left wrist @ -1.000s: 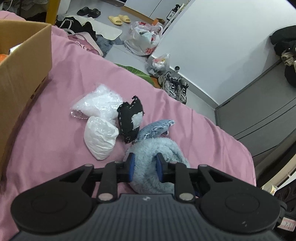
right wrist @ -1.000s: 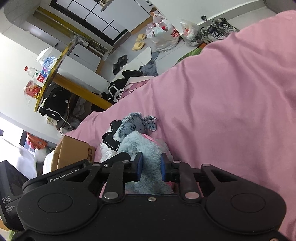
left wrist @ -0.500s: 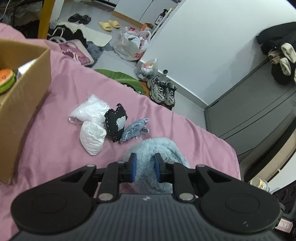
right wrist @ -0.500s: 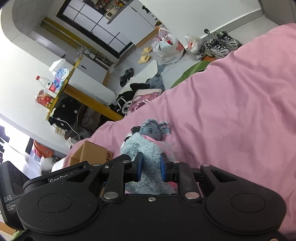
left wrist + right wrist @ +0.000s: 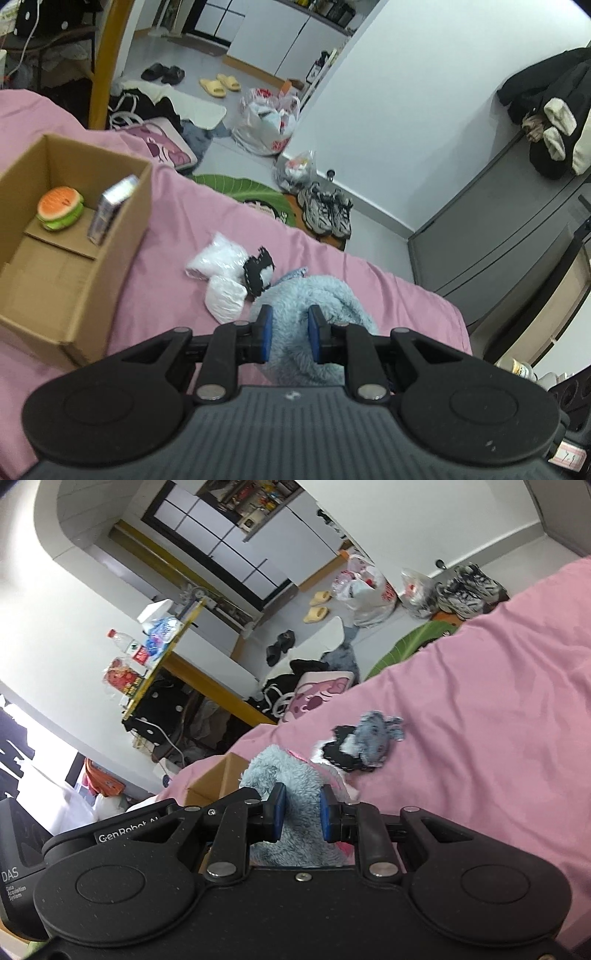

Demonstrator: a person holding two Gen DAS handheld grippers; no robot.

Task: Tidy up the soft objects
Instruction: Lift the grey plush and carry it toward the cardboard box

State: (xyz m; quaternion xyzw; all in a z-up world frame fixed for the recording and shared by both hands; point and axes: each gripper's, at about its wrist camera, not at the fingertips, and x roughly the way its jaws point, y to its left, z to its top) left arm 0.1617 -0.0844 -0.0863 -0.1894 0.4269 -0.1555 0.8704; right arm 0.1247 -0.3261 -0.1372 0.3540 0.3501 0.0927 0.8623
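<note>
Both grippers are shut on the same fluffy light-blue plush [image 5: 317, 295], held above the pink bedspread [image 5: 173, 295]. My left gripper [image 5: 290, 338] pinches one end; my right gripper [image 5: 301, 814] pinches the other end of the plush [image 5: 291, 771]. An open cardboard box [image 5: 74, 280] stands at the left, holding a watermelon-coloured burger toy [image 5: 60, 208] and a small silver pack [image 5: 112, 208]. On the bed lie two white plastic bags [image 5: 221, 273], a black-and-white soft piece [image 5: 257, 271] and a small grey-blue plush [image 5: 373, 734].
The bed's far edge drops to a floor with sneakers [image 5: 325, 212], plastic bags [image 5: 267, 123], slippers [image 5: 219, 85] and a green leaf mat [image 5: 236, 188]. A grey cabinet [image 5: 498, 229] stands right. A yellow-edged desk [image 5: 166, 657] with bottles is beyond the bed.
Both grippers have risen with the light-blue plush, so the bed items look smaller and farther. The left view has swung left: the box interior now shows. The small grey plush stays on the bed.
</note>
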